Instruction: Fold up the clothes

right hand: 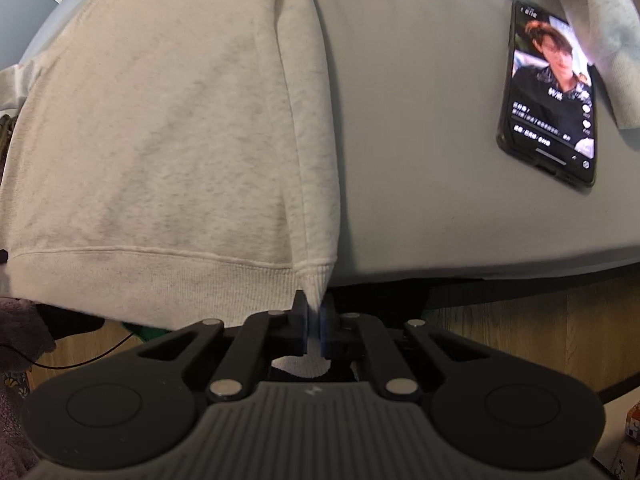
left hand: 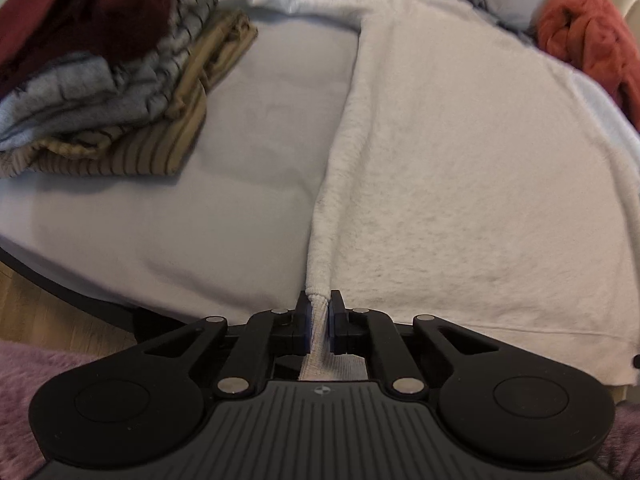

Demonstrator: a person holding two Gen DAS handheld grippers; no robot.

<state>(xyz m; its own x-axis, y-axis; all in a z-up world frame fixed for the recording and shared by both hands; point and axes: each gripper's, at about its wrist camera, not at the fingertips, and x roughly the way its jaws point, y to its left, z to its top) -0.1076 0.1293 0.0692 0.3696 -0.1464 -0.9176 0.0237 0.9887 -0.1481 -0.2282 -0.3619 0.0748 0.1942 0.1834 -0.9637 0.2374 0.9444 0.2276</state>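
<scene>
Our left gripper (left hand: 319, 322) pinches the cream sweatshirt's (left hand: 460, 168) left cuff; the garment lies flat on the bed (left hand: 248, 128). Our right gripper (right hand: 315, 326) clamps its right cuff. Uneven lifting could slip the ribbing free, or drag fabric toward the phone (right hand: 550, 96).

Tongs: left tongs (left hand: 319, 322) clamped on cream sweatshirt (left hand: 472, 184) cuff
Bed (left hand: 256, 128): sweatshirt spread flat; folded stack (left hand: 108, 80) at left
Far right: orange garment (left hand: 588, 44), perhaps a sweater

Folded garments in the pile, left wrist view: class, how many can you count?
3: a maroon one on top, a grey striped one beneath it, a tan ribbed one at the bottom. Others may be hidden within the pile.
</scene>
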